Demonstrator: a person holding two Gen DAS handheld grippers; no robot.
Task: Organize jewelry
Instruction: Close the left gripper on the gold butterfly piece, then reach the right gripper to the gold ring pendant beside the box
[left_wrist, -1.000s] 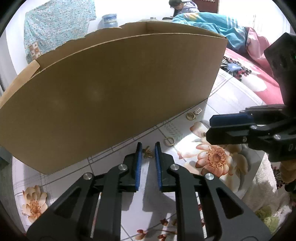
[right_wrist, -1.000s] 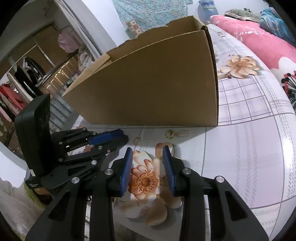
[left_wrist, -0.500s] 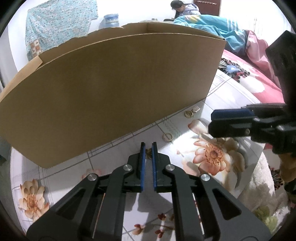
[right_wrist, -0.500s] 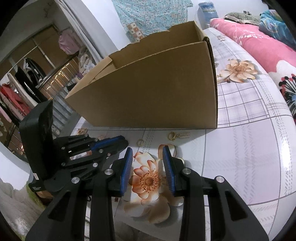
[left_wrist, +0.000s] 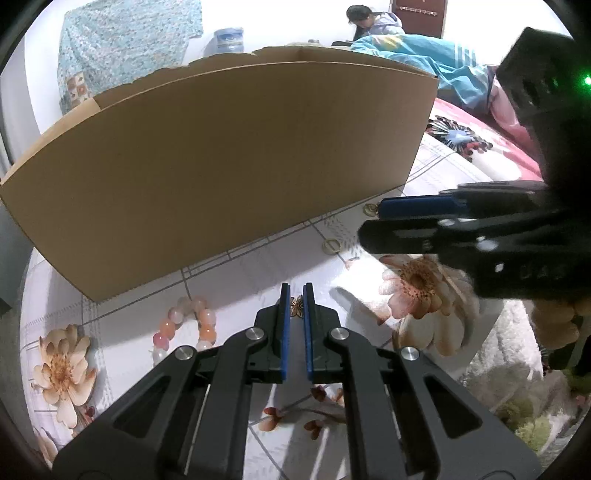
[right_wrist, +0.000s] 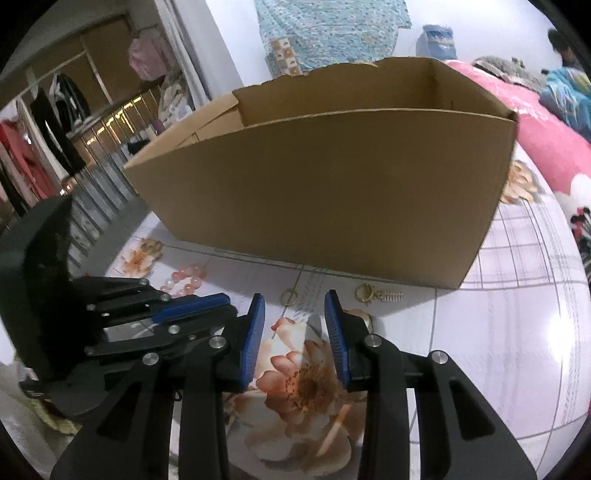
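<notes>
Since the earlier frames we find the left gripper (left_wrist: 296, 308) has closed from a wider gap and now pinches a small gold charm (left_wrist: 296, 307) at its tips, and a pink bead bracelet (left_wrist: 184, 326) has come into view beside it on the floral sheet (left_wrist: 129, 362). We note the right gripper (right_wrist: 294, 330) standing parted with nothing between its pads, over a printed flower. We record a gold ring (right_wrist: 289, 296) and a clasp (right_wrist: 373, 295) lying on the sheet just before the cardboard box (right_wrist: 332, 192).
</notes>
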